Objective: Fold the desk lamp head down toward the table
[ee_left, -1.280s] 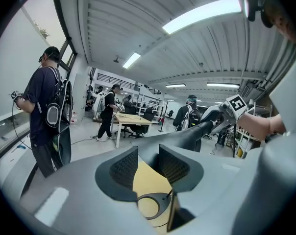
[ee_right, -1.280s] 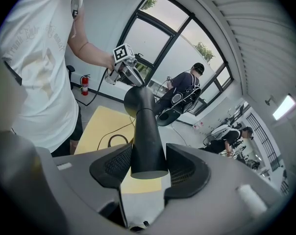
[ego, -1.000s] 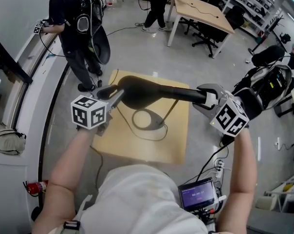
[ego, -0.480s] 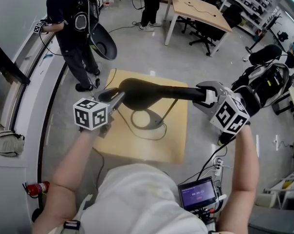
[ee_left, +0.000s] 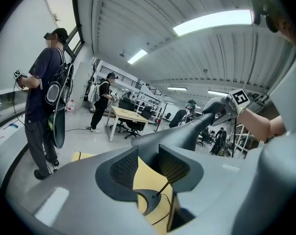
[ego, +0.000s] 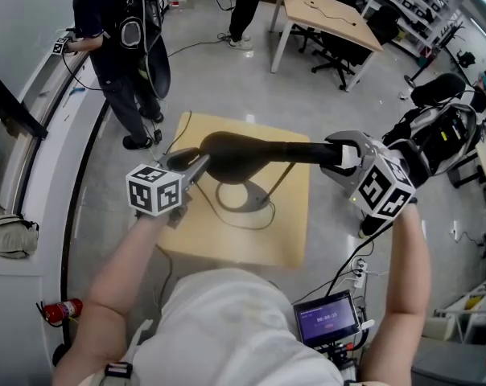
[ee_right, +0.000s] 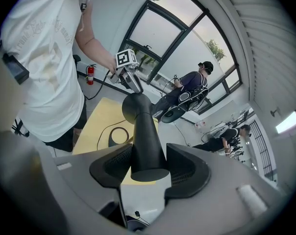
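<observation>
A black desk lamp stands on a small wooden table (ego: 227,244). Its long head (ego: 251,153) hangs roughly level above the ring-shaped base (ego: 223,196). My right gripper (ego: 335,155) is shut on the narrow end of the head (ee_right: 143,126), which sits between both pads (ee_right: 187,173). At the wide oval end, my left gripper (ego: 191,161) is open. In the left gripper view its jaws (ee_left: 149,166) stand apart with only table and base (ee_left: 150,199) showing in the gap, and the head (ee_left: 187,131) lies just past the tips.
A thin cable loops across the table from the base. A person with a backpack (ego: 118,30) stands at the far left by the window rail. A second desk (ego: 327,10) with chairs is behind, bags (ego: 436,143) at right, a power strip (ego: 362,276) on the floor.
My left gripper has sunk a little at the lamp head's wide end. My right gripper has stayed put on the narrow end. The person at the back has shifted.
</observation>
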{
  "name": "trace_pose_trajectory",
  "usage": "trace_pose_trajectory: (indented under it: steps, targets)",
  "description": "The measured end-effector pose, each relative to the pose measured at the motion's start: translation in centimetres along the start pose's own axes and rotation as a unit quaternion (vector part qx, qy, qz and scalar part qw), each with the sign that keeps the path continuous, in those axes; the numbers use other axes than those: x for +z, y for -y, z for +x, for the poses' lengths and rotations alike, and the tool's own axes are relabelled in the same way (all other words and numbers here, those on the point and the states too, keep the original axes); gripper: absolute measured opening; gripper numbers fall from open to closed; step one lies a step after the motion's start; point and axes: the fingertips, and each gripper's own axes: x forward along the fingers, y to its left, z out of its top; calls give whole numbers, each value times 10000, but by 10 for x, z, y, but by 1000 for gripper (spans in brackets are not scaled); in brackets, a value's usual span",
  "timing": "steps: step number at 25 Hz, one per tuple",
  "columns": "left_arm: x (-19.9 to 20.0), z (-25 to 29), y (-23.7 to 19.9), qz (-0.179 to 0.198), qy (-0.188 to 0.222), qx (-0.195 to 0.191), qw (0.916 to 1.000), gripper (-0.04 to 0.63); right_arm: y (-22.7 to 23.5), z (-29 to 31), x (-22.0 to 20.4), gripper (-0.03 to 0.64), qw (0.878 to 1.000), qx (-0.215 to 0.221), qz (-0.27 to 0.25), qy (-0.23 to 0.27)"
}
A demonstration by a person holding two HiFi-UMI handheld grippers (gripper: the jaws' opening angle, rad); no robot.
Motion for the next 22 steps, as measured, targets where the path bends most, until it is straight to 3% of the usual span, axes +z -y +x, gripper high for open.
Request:
trace_pose_trajectory:
  steps: [22]
  targets:
    - [-41, 26, 0, -659, -140, -352, 9971, 130, 6, -2, 11, 236, 9976, 132, -547, -404]
